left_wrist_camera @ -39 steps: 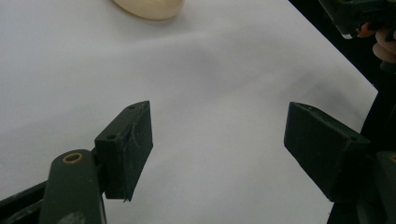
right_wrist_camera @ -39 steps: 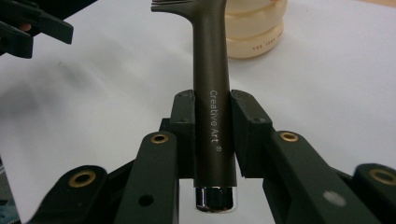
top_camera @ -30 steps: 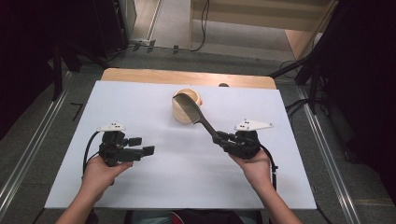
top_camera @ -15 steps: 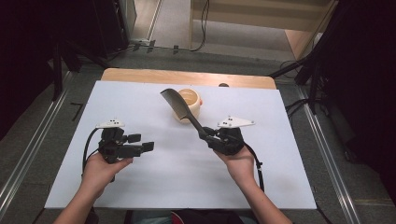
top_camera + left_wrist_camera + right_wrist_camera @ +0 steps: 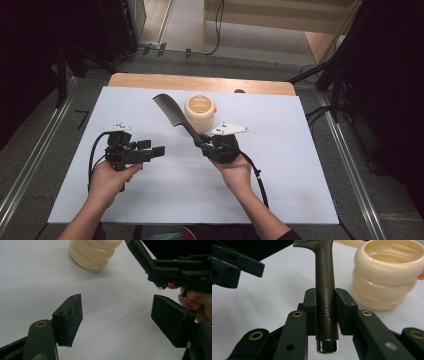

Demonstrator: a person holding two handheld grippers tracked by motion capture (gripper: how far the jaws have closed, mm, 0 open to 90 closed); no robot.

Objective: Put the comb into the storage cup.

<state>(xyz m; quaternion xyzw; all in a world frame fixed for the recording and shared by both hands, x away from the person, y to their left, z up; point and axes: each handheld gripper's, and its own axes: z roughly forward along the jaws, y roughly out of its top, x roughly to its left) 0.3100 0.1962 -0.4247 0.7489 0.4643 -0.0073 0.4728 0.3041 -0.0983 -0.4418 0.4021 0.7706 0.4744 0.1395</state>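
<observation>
Right tool (image 5: 202, 144) clamps dark comb (image 5: 172, 114) by handle, comb raised over desk (image 5: 300, 150) mid, just left of cream ribbed pot (image 5: 200, 112). Left tool (image 5: 155, 151) jaws wide apart, empty, near left.

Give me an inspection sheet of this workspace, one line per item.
Surface: white table top, wooden edge at the far side.
Job's things: dark comb held by its handle; cream ringed cup upright beside it.
Clutter: nothing seen.
Grippers: right gripper shut on the comb handle; left gripper open, nothing between its jaws.
Cables: one black cable trails from each gripper.
Surroundings: grey floor, metal rails, dark stands.
</observation>
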